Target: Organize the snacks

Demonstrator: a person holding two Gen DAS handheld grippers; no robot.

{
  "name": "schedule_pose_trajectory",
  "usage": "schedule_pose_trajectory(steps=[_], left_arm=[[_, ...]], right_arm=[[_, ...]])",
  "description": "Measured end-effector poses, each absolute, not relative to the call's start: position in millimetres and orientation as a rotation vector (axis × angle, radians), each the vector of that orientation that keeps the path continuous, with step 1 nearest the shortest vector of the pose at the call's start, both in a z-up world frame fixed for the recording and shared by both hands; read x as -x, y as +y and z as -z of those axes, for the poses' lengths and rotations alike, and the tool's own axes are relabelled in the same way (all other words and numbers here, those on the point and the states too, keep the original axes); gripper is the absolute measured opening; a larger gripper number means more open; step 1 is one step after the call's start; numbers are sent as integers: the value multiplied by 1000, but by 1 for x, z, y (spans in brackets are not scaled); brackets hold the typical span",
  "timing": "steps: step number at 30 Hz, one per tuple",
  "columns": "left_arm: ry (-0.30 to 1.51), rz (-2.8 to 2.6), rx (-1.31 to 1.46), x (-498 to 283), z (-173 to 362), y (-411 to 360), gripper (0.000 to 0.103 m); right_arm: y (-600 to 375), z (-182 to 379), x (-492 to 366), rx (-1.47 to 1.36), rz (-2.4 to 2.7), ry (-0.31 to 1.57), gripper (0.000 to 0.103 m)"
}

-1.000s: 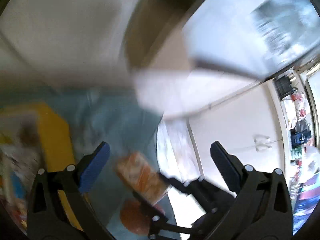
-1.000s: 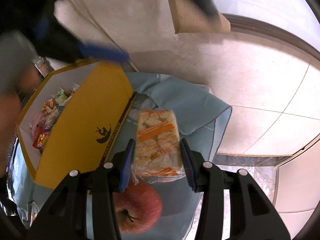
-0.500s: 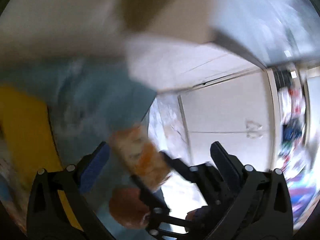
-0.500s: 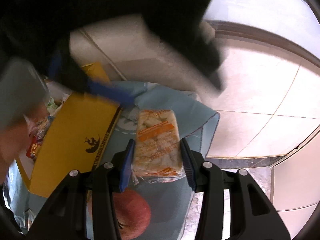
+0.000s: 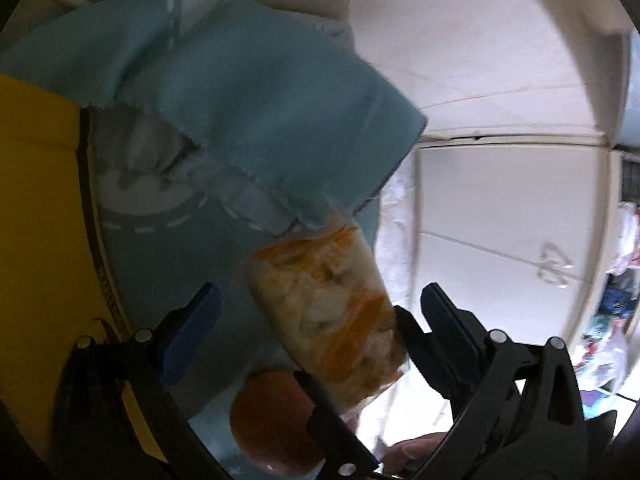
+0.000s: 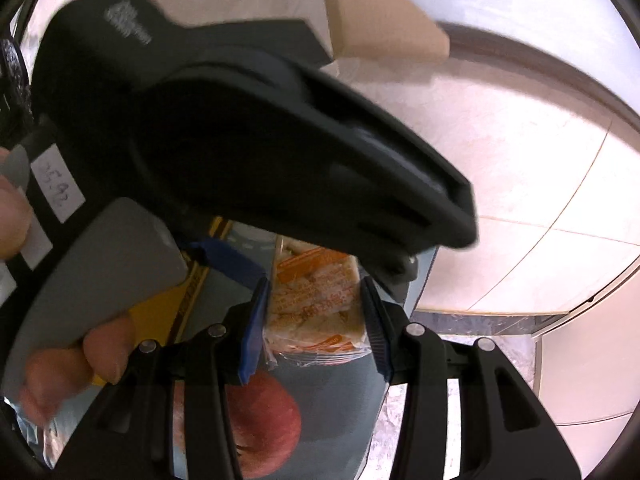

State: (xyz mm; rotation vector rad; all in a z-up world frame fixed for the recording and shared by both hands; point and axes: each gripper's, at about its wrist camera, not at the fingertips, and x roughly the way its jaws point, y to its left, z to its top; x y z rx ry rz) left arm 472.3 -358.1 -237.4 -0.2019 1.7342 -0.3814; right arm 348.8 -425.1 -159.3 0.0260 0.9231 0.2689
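Observation:
My right gripper (image 6: pixel 314 332) is shut on a clear snack pack (image 6: pixel 316 304) with orange print, holding it over the blue cloth (image 6: pixel 352 400). A red apple (image 6: pixel 264 428) lies on the cloth just below the pack. From above, my left gripper (image 5: pixel 320 292) hangs open with its fingers on either side of the same pack (image 5: pixel 328 312), not touching it. In the right wrist view its black body fills the upper left, and one of its blue pads (image 6: pixel 228 260) shows beside the pack. The right gripper's black fingers (image 5: pixel 404 320) clamp the pack's lower end.
A yellow box (image 5: pixel 36 240) stands at the left on the blue cloth (image 5: pixel 240 100), which has a folded-over corner. Pale floor tiles (image 5: pixel 500 200) lie to the right, past the cloth's edge. A hand (image 6: pixel 60 364) grips the left gripper's handle.
My left gripper has come down and tilted lower, from above the box to straddling the snack pack. The right gripper and the pack have stayed put.

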Motion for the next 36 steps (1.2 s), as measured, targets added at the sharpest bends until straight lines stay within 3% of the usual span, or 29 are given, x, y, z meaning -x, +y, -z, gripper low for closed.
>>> schedule_pose_trajectory(steps=[8,10,12,21,26,28,29,30,34,35,36], left_arm=[[1795,412,323,-480,243,-349,99],[1731,396,347,-483,231,-341,90],[1687,395,327,-485,222,-340,53],[1629,421,323,-474,221,-323,39],[1622,410,331,-484,210,-332,38],[1616,412,346,-483,206,-328,62],[1621,417,385,-484,207,-327,91],[1623,423,445,-484,207,-324,98],[1616,421,451,-485,209,-326,97],[1603,430,440,-483,209,-326,90],[1605,432,425,-480,204,-321,69]], right_arm=[[-442,161,-348,-77,-277,921,46],[-444,162,-348,-81,-273,920,46],[-444,164,-347,-82,-274,925,46],[-444,162,-344,-87,-267,925,46],[-453,166,-343,-162,-290,919,46],[-462,166,-343,-269,-297,914,46],[-464,166,-343,-299,-294,909,46],[-465,167,-344,-342,-302,911,46],[-456,169,-343,-358,-328,914,46],[-456,166,-342,-363,-329,909,46],[-458,164,-341,-372,-319,901,46]])
